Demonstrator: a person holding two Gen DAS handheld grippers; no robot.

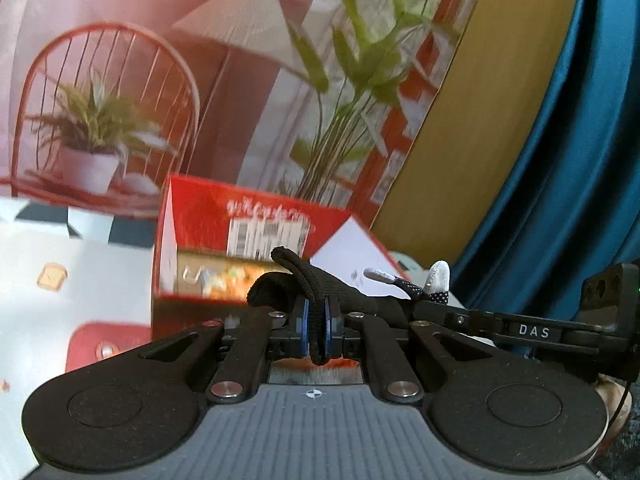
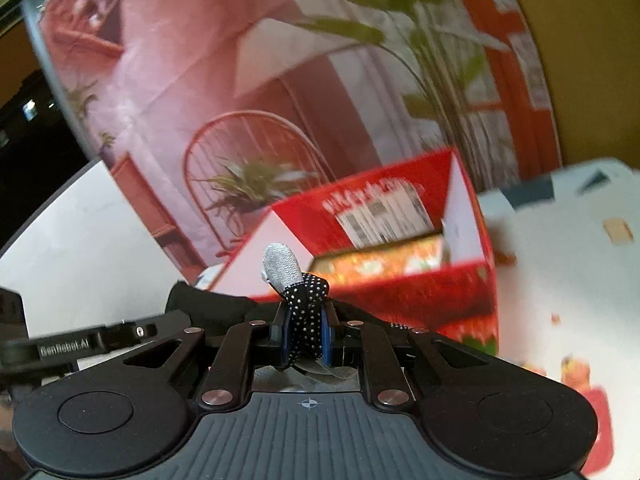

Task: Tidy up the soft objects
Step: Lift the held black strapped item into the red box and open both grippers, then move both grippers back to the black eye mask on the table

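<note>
clamping the cuff edge of a black glove [image 1: 320, 292], the left gripper [image 1: 316, 330] has its blue pads pressed tight on the fabric, which rises in a fold above the jaws and hangs a little below them. the right gripper [image 2: 306, 334] is likewise clenched, on the white-dotted black finger of the same glove [image 2: 304, 308], whose grey fingertip stands up above the jaws. in the left wrist view the glove stretches sideways from one gripper to the other, held in the air between them. beyond both grippers stands an open red box [image 1: 248, 236] with white inner flaps and a printed label, resting on a white patterned tablecloth [image 1: 60, 248]. behind it hangs a printed backdrop [image 1: 160, 60] showing a chair, lamp and potted plants. a blue curtain [image 1: 580, 160] is at the right of the left view.
</note>
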